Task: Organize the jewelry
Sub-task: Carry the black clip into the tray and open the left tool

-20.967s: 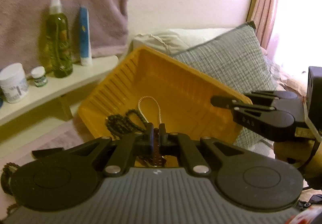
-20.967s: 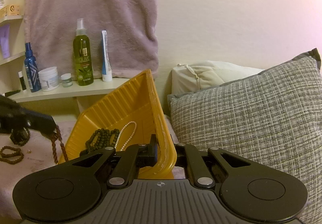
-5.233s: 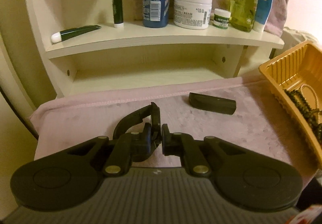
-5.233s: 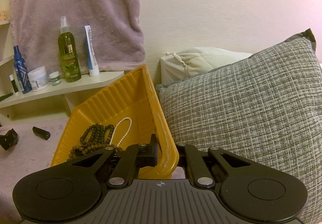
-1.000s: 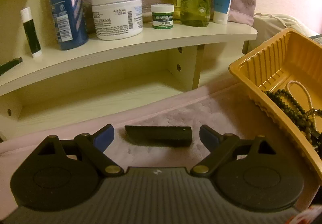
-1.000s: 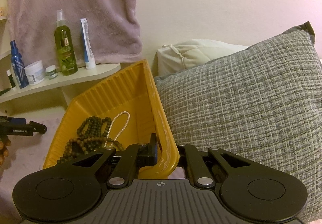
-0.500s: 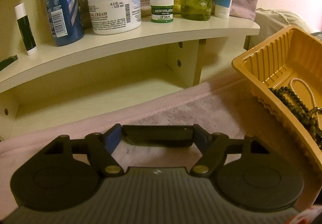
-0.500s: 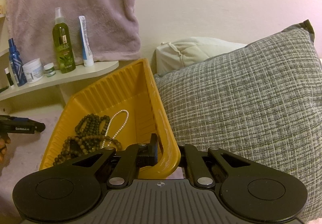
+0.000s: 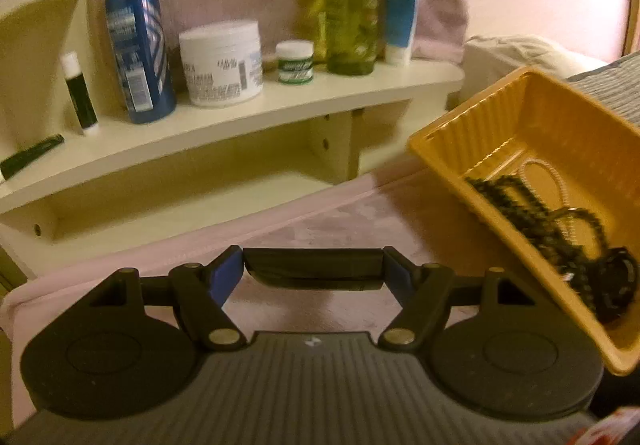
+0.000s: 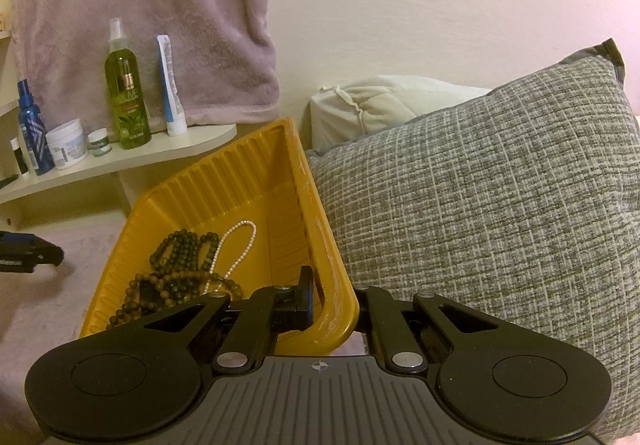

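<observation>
My left gripper [image 9: 314, 271] is shut on a black oblong case [image 9: 316, 268], gripped by its two ends and held above the pink cloth. The yellow ribbed tray [image 9: 472, 125] is to its right, tilted, holding dark bead strings [image 9: 532, 213] and a white pearl strand [image 9: 556, 177]. My right gripper [image 10: 334, 301] is shut on the tray's near rim [image 10: 340, 301] and holds the tray tipped up. In the right wrist view the beads [image 10: 180, 249] and pearls [image 10: 236, 241] lie in the tray, and the left gripper [image 10: 36, 251] shows at the far left.
A cream shelf [image 9: 240, 117] carries a blue bottle [image 9: 138, 41], a white cream jar [image 9: 222, 61], a small green-label jar [image 9: 295, 61], a green spray bottle [image 9: 350, 1] and a tube [image 9: 400, 1]. A grey pillow [image 10: 500, 197] lies right of the tray.
The left gripper closed on the black case and has lifted it off the cloth, swinging right toward the tray. The right gripper keeps holding the tray rim.
</observation>
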Available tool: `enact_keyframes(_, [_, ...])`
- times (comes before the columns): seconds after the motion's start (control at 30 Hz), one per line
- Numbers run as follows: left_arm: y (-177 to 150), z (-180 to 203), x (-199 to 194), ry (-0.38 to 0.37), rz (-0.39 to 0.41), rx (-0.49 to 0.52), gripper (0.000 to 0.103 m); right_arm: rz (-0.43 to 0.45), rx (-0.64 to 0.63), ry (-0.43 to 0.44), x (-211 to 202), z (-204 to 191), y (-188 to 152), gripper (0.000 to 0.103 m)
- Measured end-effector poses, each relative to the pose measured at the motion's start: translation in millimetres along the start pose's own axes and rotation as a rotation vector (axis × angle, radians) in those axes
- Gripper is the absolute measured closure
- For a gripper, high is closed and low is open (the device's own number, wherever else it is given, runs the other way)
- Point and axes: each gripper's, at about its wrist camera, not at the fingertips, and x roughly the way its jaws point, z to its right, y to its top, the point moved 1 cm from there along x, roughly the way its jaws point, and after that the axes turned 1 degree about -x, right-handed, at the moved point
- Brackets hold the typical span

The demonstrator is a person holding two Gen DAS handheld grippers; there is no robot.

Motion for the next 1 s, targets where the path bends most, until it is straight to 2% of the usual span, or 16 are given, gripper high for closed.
enact_keyframes(0.27, [7,18,-40,-0.051,0.050,-0.021,0.030,0.014,-0.003,0.009,-1,-1,1,0.096])
enact_keyframes(0.43, [13,44,-56,-0.113,0.072,-0.005,0.030,0.024,-0.004,0.015,-2,-3,3,0.096])
enact_keyframes(0.73, [16,98,-58,-0.233,0.079,0.042,0.030,0.032,-0.003,0.023,-3,-4,5,0.096])
enact_keyframes(1.0, [16,128,-50,-0.291,0.069,0.082,0.030,0.032,0.004,0.025,-3,-3,4,0.096])
